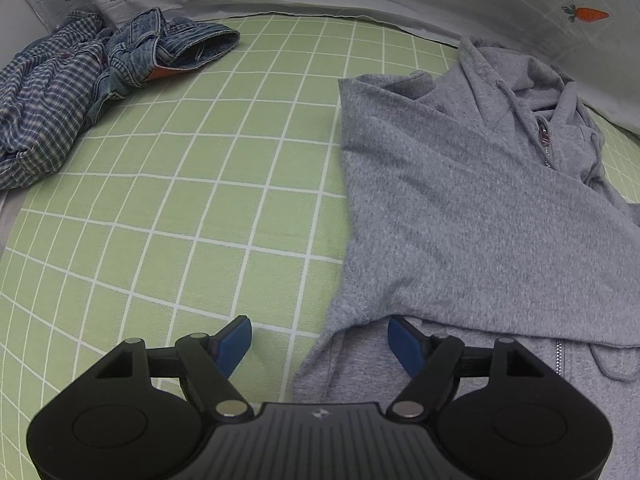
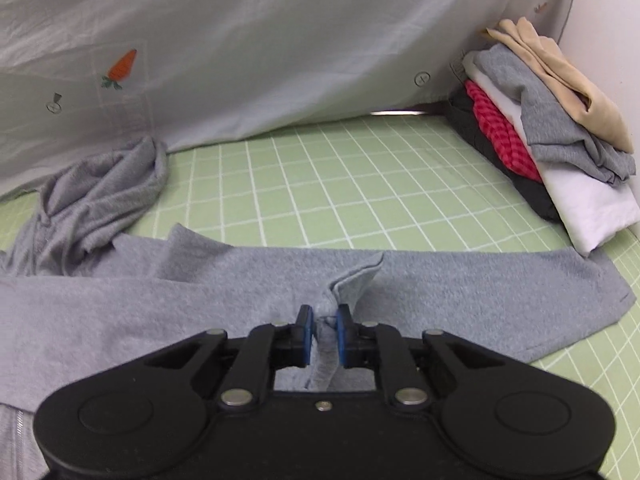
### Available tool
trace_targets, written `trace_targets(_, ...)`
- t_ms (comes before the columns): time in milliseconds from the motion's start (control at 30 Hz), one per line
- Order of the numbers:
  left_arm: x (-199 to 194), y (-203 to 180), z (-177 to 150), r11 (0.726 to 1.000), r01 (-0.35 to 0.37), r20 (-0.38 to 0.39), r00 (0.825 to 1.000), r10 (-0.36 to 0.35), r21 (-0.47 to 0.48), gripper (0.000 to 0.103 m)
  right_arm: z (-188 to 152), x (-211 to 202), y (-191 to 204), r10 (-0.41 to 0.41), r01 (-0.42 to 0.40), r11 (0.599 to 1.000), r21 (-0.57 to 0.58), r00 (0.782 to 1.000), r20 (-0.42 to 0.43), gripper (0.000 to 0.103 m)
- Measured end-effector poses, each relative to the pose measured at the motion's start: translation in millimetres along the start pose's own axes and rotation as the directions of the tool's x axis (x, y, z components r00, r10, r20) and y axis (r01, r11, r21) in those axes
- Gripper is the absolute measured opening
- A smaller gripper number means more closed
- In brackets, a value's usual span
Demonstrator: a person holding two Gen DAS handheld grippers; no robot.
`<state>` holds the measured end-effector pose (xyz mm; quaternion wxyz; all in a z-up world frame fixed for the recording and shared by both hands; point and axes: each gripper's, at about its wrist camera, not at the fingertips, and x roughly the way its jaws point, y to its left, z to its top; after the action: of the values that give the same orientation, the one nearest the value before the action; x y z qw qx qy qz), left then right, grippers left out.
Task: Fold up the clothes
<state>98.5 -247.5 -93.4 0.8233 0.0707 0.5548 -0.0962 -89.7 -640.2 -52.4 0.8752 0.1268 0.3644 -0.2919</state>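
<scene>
A grey zip hoodie (image 1: 460, 208) lies spread on the green checked sheet (image 1: 200, 208), one side folded over its front, hood toward the back. My left gripper (image 1: 320, 340) hovers open over the hoodie's near left edge, blue pads wide apart with nothing between them. In the right wrist view the hoodie (image 2: 160, 300) stretches across the front, its sleeve (image 2: 520, 292) reaching right and the hood (image 2: 100, 188) bunched at the left. My right gripper (image 2: 321, 322) is shut on a pinched fold of the grey fabric, which rises in a small peak just ahead of the pads.
A crumpled blue checked shirt (image 1: 44, 104) and denim garment (image 1: 168, 48) lie at the back left. A stack of folded clothes (image 2: 552, 148) stands at the right against the wall. A pale grey printed cloth (image 2: 280, 40) hangs behind the bed.
</scene>
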Motion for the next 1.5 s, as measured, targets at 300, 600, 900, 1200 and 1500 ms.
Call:
trace_targets(300,-11,10,2,0.999,-0.029,0.024,0.999,0.03,-0.027,0.076,-11,-14,105,0.408,-0.409,0.912,-0.017,0.912,-0.047,0.016)
trace_targets(600,-41,1,-4,0.999,-0.05,0.093,0.994,0.051,-0.013,0.083,-35,-48,70,0.275,-0.275,0.961,-0.002,0.96,0.055,0.103)
trace_targets(900,-62,-59,-18,0.992,0.093,0.138,0.985,-0.104,0.085,0.093,-65,-68,-15,0.077,-0.087,0.989,0.118,0.993,0.088,0.103)
trace_targets(1200,-49,-148,-9,0.973,0.166,0.131,0.973,-0.188,0.161,0.094,-79,-57,-80,-0.069,0.062,0.982,0.179,0.997,0.032,0.103)
trace_targets(1500,-13,-228,21,0.927,0.254,0.069,0.957,-0.283,0.276,0.086,-48,11,-125,-0.207,0.211,0.947,0.24,0.977,-0.045,0.103)
